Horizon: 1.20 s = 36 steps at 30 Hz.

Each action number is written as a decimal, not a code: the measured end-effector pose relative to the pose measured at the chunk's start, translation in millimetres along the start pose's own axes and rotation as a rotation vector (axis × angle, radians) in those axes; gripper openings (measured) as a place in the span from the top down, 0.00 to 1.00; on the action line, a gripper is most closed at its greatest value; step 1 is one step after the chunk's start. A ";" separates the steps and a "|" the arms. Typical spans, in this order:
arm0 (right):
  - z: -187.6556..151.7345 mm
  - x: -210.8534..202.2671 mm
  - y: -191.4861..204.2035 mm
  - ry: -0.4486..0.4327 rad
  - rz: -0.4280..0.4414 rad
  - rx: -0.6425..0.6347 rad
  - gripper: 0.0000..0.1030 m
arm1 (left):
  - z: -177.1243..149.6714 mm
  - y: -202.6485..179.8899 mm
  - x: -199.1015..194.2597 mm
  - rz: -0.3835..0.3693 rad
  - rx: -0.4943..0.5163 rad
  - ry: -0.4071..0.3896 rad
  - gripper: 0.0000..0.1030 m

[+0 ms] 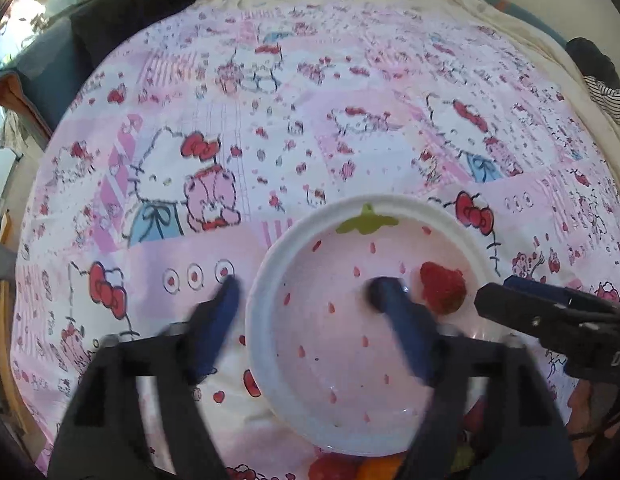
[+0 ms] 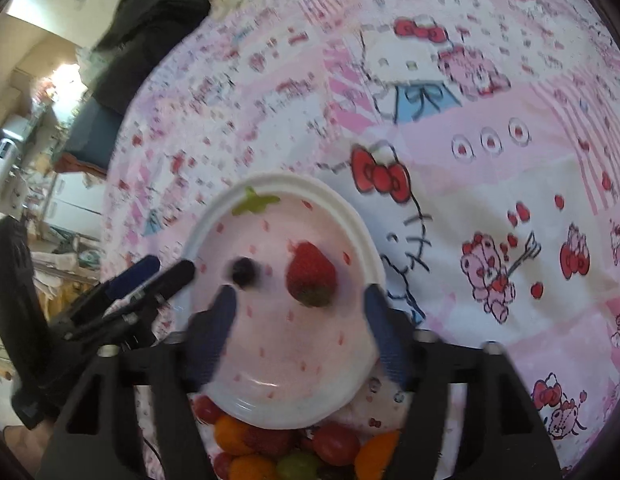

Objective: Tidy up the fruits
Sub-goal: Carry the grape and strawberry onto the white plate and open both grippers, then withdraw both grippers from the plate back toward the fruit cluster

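While both grippers hang wide open, left gripper straddles the plate rim; right gripper frames 1 strawberry beside 1 blueberry.

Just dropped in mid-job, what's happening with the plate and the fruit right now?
A person is sorting fruit with two handheld tools over a cartoon-print cloth. The white strawberry-pattern plate already holds one strawberry and a small dark berry. Both the right tool and the left tool are open above the plate, holding nothing. A pile of mixed fruit sits at the plate's near edge, waiting to be sorted.
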State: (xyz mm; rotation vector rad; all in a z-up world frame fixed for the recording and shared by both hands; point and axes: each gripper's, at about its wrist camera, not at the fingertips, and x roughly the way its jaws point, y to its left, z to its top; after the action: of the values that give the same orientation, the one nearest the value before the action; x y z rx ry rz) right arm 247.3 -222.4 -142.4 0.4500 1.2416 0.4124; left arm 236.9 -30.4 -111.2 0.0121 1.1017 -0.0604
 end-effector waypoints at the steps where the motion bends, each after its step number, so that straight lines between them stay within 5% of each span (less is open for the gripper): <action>1: 0.8 -3.4 2.4 -0.013 0.001 -0.011 0.25 | -0.2 0.1 -3.6 0.002 0.000 -0.017 0.16; 15: 0.0 -40.2 19.4 -0.124 -0.030 -0.067 0.21 | -2.2 7.3 -26.4 0.006 -0.021 -0.081 0.16; 30: -30.0 -90.7 32.2 -0.220 -0.061 -0.086 0.20 | -37.5 20.4 -93.9 0.021 -0.034 -0.222 0.16; 36: -45.2 -114.5 27.7 -0.275 -0.054 -0.061 0.06 | -50.2 29.9 -123.0 -0.026 -0.072 -0.296 0.15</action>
State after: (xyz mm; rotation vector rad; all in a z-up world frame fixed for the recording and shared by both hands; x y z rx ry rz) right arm 171.2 -255.2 -47.3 0.4053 0.9704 0.3298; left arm 138.4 6.7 -24.8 -0.0741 0.8080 -0.0443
